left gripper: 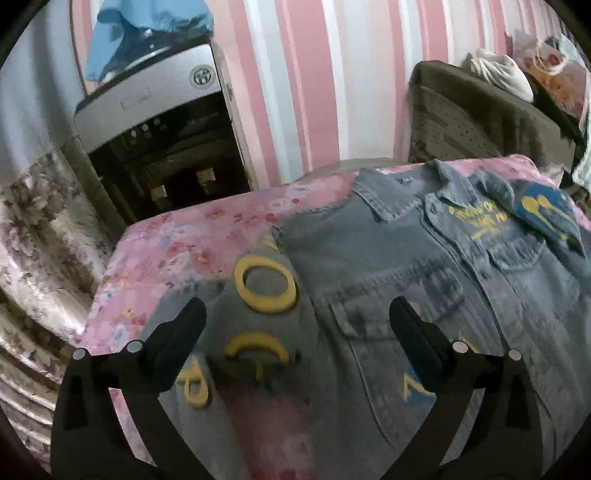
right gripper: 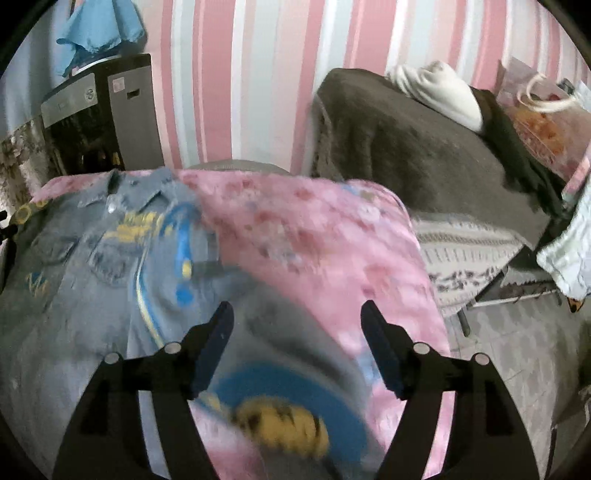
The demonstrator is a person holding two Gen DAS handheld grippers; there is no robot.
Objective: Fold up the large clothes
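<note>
**Denim jacket spread on the floral cover, both grippers released above it**

A wall of pink, white and pale grey vertical stripes [left gripper: 295,74] fills the background in both views. In front of it stands the table under a pink floral cloth [left gripper: 177,243], and to its right a dark brown blanket-draped sofa [right gripper: 406,147] carries a cream bundle of fabric [right gripper: 443,96]. A grey and black cabinet-like appliance [left gripper: 155,122] stands by the wall on the left, with a light blue cloth [left gripper: 147,22] hanging above it.

The faded blue denim jacket with yellow lettering and blue patches [left gripper: 424,277] lies front up on the pink cloth, collar toward the wall, chest pockets showing. Its sleeves are folded in over the body; the one with large yellow letters lies along the left edge.

The left gripper [left gripper: 297,321] hovers over that lettered sleeve, jaws spread wide and gripping nothing. The right gripper [right gripper: 297,332] hangs over the jacket's right side, blurred, jaws also parted with no fabric pinched between them.
</note>
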